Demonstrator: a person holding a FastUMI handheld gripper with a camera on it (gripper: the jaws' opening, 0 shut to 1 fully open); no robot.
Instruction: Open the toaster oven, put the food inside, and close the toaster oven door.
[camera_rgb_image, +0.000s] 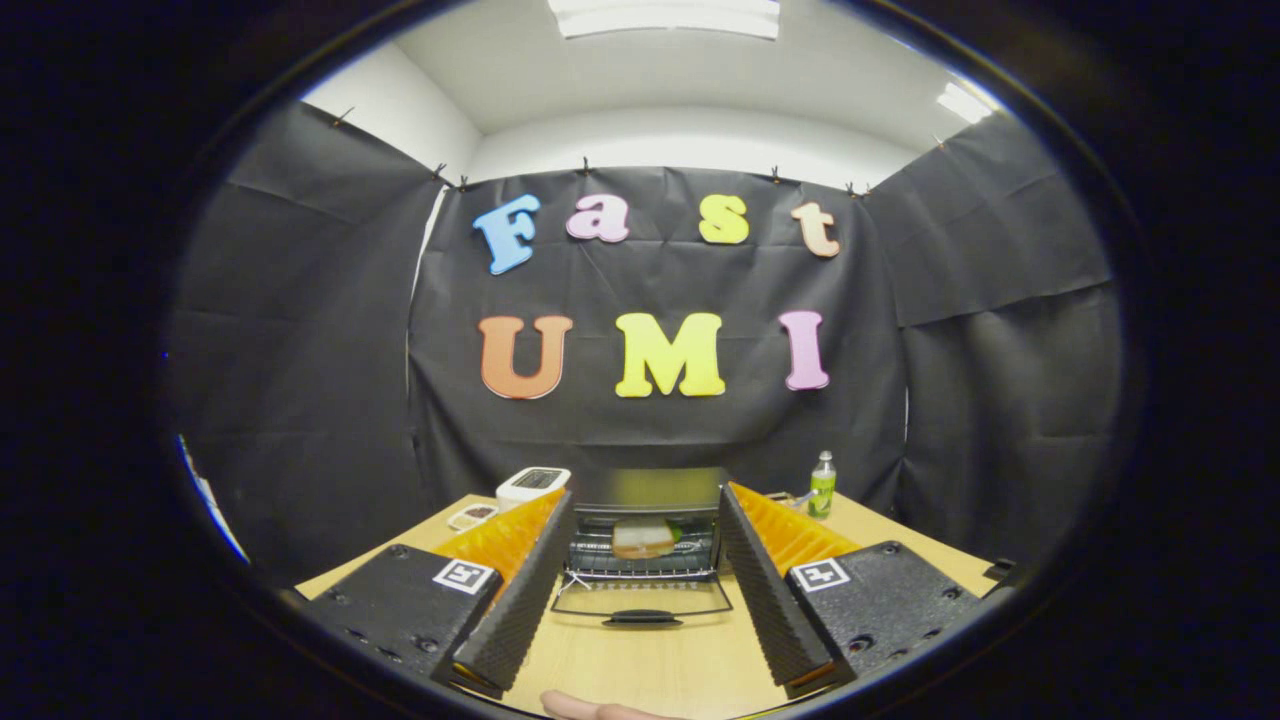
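The toaster oven (648, 490) stands on the wooden table (640, 660) straight ahead, beyond my fingers. Its glass door (642, 598) is folded down flat toward me, with its black handle (641, 618) nearest. A sandwich-like piece of food (645, 539) lies on the wire rack inside the oven. My gripper (645, 585) is open, and its two black ribbed fingers (525, 595) stand wide apart on either side of the lowered door. Nothing is held between them.
A white appliance (532, 483) sits left of the oven with a small dish (472, 516) in front of it. A green bottle (822, 484) stands to the right. Part of a hand (590, 708) shows at the table's near edge.
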